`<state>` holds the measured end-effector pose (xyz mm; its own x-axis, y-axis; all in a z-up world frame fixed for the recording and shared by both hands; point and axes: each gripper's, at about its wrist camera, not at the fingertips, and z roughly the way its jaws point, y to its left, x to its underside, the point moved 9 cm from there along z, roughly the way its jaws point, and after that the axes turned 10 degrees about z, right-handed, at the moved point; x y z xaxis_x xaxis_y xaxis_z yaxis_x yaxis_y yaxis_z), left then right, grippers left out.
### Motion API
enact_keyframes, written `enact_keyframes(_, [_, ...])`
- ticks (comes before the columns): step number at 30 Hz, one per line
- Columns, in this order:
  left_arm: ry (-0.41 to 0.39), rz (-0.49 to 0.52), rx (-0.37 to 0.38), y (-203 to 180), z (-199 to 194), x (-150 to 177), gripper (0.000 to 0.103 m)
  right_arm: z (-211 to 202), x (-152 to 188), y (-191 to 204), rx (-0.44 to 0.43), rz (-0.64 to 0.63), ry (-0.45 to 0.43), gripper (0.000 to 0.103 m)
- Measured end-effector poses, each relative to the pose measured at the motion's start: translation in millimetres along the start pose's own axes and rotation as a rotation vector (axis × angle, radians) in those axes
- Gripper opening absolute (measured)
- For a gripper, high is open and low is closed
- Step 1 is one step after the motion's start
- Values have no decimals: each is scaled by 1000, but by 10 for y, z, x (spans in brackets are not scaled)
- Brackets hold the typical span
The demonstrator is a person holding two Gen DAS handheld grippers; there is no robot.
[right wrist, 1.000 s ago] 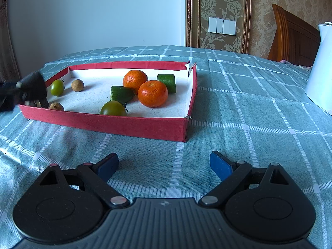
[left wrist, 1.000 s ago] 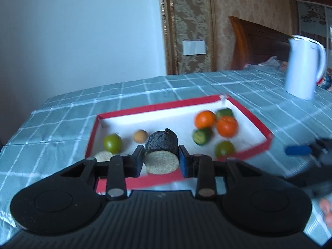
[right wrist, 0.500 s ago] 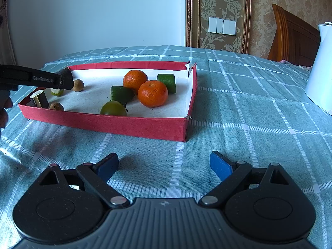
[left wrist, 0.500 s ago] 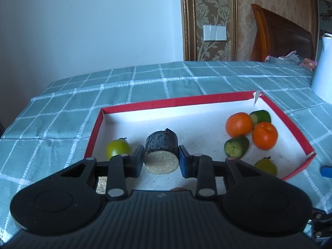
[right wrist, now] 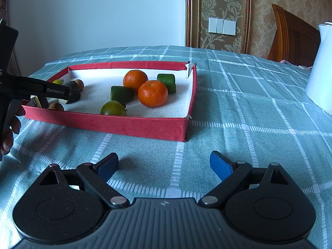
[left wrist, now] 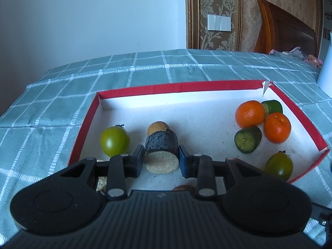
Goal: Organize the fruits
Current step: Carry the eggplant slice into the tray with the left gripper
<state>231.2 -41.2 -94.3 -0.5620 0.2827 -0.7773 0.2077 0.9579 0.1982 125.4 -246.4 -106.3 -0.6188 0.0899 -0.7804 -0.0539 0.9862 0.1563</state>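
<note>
My left gripper [left wrist: 160, 159] is shut on a dark-skinned cut piece [left wrist: 161, 145] with a pale round cut face. It holds the piece low over the near-left part of the red tray [left wrist: 176, 87]. A green tomato [left wrist: 114, 143] lies just left of it and a small brown fruit [left wrist: 157, 127] lies behind it. Two oranges [left wrist: 250, 114] [left wrist: 277, 127], two green cucumber pieces [left wrist: 248, 139] and another green tomato [left wrist: 279, 166] lie at the tray's right. My right gripper [right wrist: 164, 167] stands open over the tablecloth, short of the tray [right wrist: 124, 124], with nothing between its fingers.
A white kettle [right wrist: 320, 68] stands on the checked tablecloth at the far right. In the right wrist view, a hand [right wrist: 10, 128] holds the left gripper [right wrist: 62, 92] at the tray's left end. A second pale cut piece [left wrist: 101, 181] lies under the left finger. A wooden chair stands behind the table.
My left gripper has carried the dark piece forward and lower, from the tray's near edge to over its floor. The right gripper has stayed still and open.
</note>
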Motion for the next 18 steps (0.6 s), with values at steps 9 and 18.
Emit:
enact_keyframes(9, [-8,6,-4,-6,-9,8,33,0,1,0,0,0,0,95])
enact_keyframes(18, [-12,9,-20,3,-14,14,38,-2,2,-1,0,0,0,95])
